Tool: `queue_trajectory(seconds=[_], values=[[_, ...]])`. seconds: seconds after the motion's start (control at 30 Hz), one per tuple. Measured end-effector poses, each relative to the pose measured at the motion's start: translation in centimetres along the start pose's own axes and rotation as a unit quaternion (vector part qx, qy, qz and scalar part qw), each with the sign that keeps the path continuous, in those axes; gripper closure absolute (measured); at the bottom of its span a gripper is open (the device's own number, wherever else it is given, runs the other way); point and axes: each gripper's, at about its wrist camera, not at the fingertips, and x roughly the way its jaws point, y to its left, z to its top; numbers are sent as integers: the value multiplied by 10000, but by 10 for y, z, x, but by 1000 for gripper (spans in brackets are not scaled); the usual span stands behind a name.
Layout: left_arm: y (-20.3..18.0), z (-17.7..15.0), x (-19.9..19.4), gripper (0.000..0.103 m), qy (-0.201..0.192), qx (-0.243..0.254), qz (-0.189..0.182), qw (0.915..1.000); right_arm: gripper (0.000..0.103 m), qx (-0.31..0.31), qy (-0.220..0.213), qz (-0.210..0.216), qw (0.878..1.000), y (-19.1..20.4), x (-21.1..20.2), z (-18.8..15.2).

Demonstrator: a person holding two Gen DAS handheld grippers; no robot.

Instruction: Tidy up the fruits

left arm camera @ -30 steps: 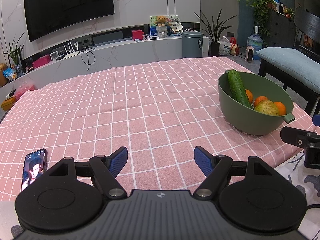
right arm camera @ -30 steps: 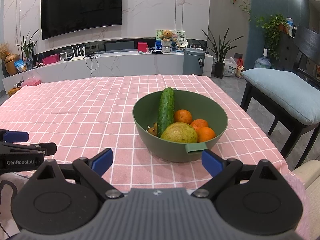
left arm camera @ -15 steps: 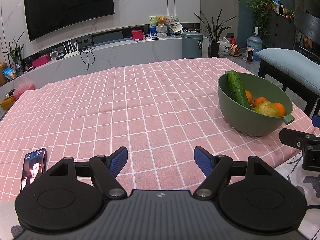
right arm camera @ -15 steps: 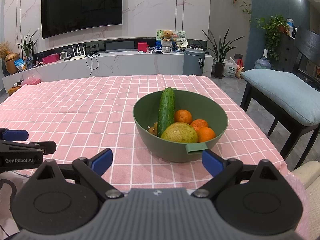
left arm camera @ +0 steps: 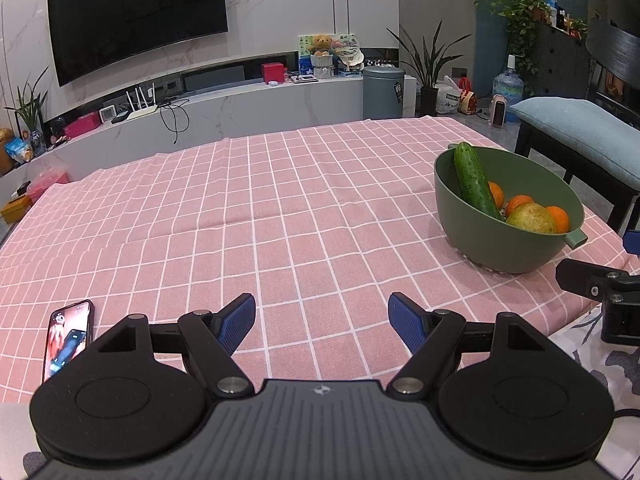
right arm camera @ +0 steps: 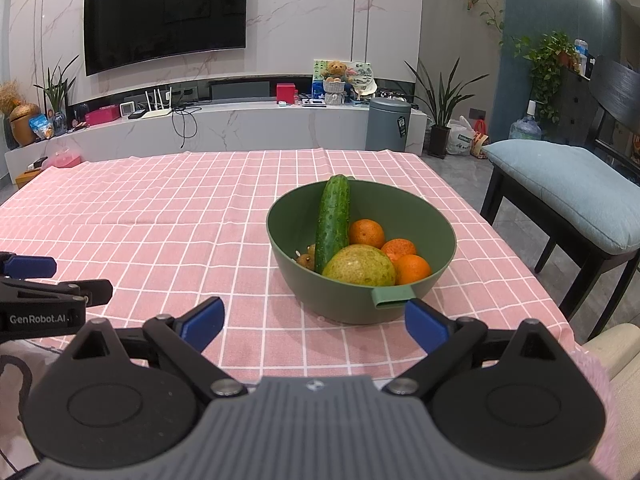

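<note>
A green bowl (right arm camera: 440, 236) stands on the pink checked tablecloth, right of centre. In it lie a cucumber (right arm camera: 333, 220) leaning on the far rim, a yellow-green pear (right arm camera: 359, 266), three oranges (right arm camera: 366, 233) and small brown fruits (right arm camera: 305, 258). The bowl also shows in the left wrist view (left arm camera: 480, 236) at the right. My right gripper (right arm camera: 316, 322) is open and empty, just in front of the bowl. My left gripper (left arm camera: 322, 316) is open and empty over bare cloth, left of the bowl.
A phone (left arm camera: 67, 338) with a lit screen lies at the table's near left edge. A chair with a blue cushion (right arm camera: 568, 184) stands to the right of the table. A TV counter (right arm camera: 240, 128) runs along the far wall.
Almost nothing has moved. The left wrist view has shifted very slightly; both grippers stay open and empty.
</note>
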Motion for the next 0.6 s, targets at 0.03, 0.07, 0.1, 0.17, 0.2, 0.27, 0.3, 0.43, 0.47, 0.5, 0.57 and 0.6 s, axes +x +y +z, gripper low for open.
queue_trajectory(seconds=[0.03,0.07,0.1,0.17,0.2,0.27,0.3,0.43,0.47,0.5,0.57,0.6], values=[[0,0,0,14,1,0,4,10000,10,3,0,0,10000,1,0,0],[0,0,0,14,7,4,13,10000,10,3,0,-1,10000,0,0,0],[1,0,0,14,7,5,23,10000,9,2,1,-1,10000,0,0,0],[1,0,0,14,-3,9,22,10000,9,-1,2,-1,10000,0,0,0],[0,0,0,14,-5,15,17,10000,9,0,0,-1,10000,0,0,0],[1,0,0,14,-17,26,5,10000,9,0,0,-3,10000,0,0,0],[1,0,0,14,-22,32,2,10000,9,0,2,-2,10000,1,0,0],[0,0,0,14,-35,39,17,10000,9,-8,4,-3,10000,1,0,0],[1,0,0,14,-37,32,19,10000,9,-10,6,-4,10000,0,0,0],[1,0,0,14,-38,20,24,10000,9,-14,7,-5,10000,1,0,0],[2,0,0,14,-44,4,16,10000,9,-25,11,-6,10000,0,1,-1],[3,0,-1,14,-41,-2,4,10000,9,-26,12,-7,10000,0,0,-1]])
